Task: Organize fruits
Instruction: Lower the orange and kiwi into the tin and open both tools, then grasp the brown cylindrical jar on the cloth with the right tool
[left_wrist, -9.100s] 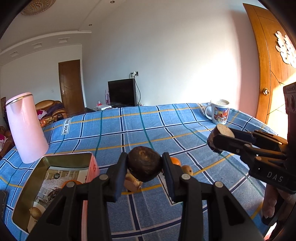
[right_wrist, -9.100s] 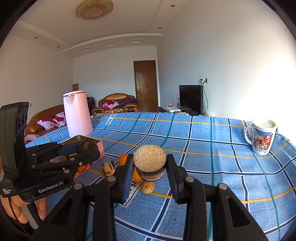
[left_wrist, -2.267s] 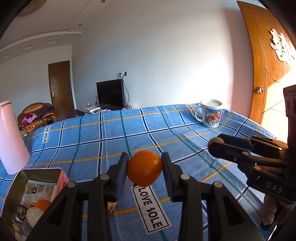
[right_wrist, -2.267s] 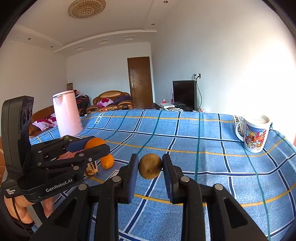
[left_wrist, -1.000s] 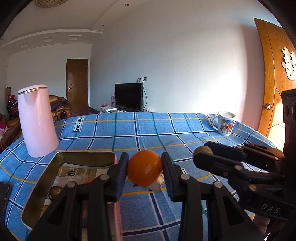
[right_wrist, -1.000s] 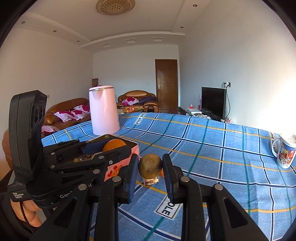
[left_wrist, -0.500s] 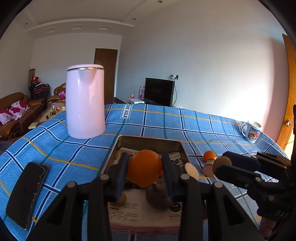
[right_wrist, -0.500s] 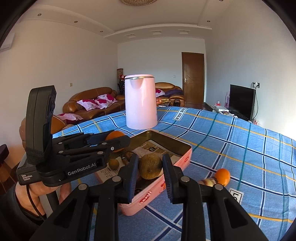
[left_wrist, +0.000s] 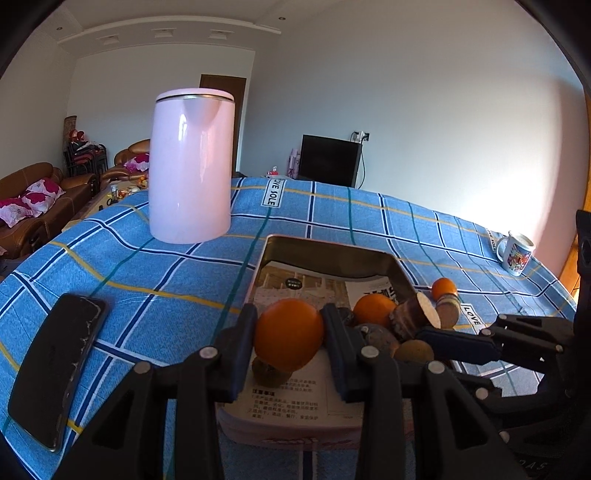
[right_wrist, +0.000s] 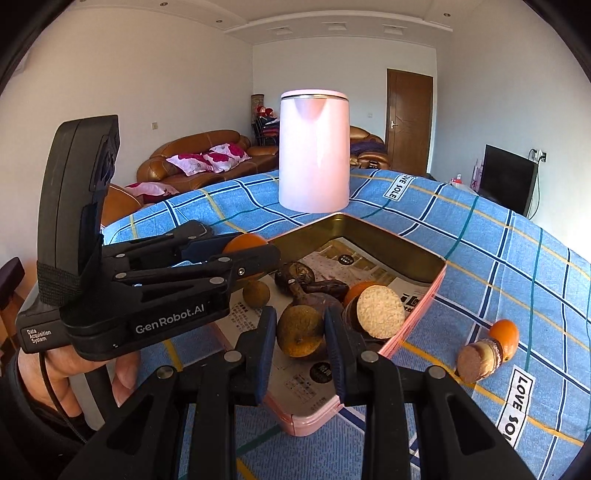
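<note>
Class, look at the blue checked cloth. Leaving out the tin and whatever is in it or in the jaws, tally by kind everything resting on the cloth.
pink kettle: 1
black phone: 1
mug: 1
small orange fruit: 1
brown cut-faced piece: 1
Total: 5

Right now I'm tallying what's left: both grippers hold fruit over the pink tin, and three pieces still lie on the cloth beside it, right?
Not three: two. The right wrist view shows a small orange and a cut brown fruit on the cloth beside the pink tin.
</note>
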